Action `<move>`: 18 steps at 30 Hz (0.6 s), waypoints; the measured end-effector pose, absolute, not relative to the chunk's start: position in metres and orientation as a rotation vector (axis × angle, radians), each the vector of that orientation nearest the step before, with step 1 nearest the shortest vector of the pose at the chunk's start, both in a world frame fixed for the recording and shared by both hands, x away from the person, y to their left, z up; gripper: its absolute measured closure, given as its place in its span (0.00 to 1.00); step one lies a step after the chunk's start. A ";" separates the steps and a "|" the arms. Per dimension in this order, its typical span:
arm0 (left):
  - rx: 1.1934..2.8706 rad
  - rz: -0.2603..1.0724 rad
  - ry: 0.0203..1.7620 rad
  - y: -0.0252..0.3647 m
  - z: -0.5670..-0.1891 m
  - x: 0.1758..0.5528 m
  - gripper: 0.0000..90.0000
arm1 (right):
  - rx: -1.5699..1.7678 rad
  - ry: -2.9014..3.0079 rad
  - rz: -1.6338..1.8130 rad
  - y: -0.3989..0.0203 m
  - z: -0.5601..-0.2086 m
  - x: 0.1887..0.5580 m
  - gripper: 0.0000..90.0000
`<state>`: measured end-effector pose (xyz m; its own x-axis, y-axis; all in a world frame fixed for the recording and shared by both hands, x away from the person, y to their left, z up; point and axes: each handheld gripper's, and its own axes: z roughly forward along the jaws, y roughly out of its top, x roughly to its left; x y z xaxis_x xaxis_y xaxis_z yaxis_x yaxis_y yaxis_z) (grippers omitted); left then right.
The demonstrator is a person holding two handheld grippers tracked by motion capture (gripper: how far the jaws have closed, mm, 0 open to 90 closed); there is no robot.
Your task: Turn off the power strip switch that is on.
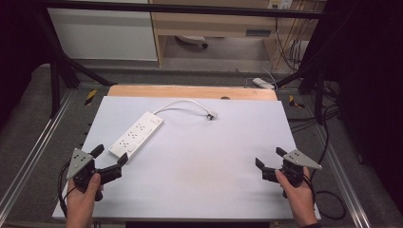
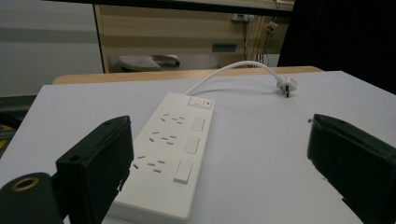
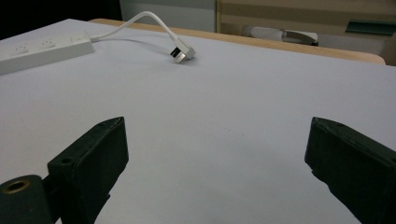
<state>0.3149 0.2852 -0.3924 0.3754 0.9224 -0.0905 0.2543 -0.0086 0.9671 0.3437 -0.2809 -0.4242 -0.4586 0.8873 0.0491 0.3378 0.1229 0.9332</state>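
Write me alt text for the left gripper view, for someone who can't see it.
A white power strip lies on a pale table, seen close up between the two wide-open black jaws of the left tool. Its white cord curves back to a plug resting on the table.

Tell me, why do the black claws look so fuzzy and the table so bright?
In the left gripper view the jaws sit close to the camera and blur, while the power strip stays sharper. In the right gripper view the plug casts a soft shadow. In the high view the white table is evenly lit, its surroundings dark.
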 end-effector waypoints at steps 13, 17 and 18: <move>1.508 0.749 1.070 0.274 -0.382 0.314 0.08 | 1.196 1.887 1.302 -0.279 -0.426 0.346 0.06; 1.503 0.751 1.053 0.270 -0.376 0.315 0.08 | 1.202 1.886 1.301 -0.278 -0.426 0.346 0.06; 1.502 0.755 1.047 0.269 -0.374 0.316 0.08 | 1.202 1.886 1.301 -0.278 -0.426 0.346 0.06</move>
<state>0.3160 0.2689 -0.3741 0.4056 0.9105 -0.0803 0.2111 -0.0079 0.9774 0.3458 -0.2784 -0.4263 -0.4511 0.8912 0.0485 0.3622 0.1331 0.9225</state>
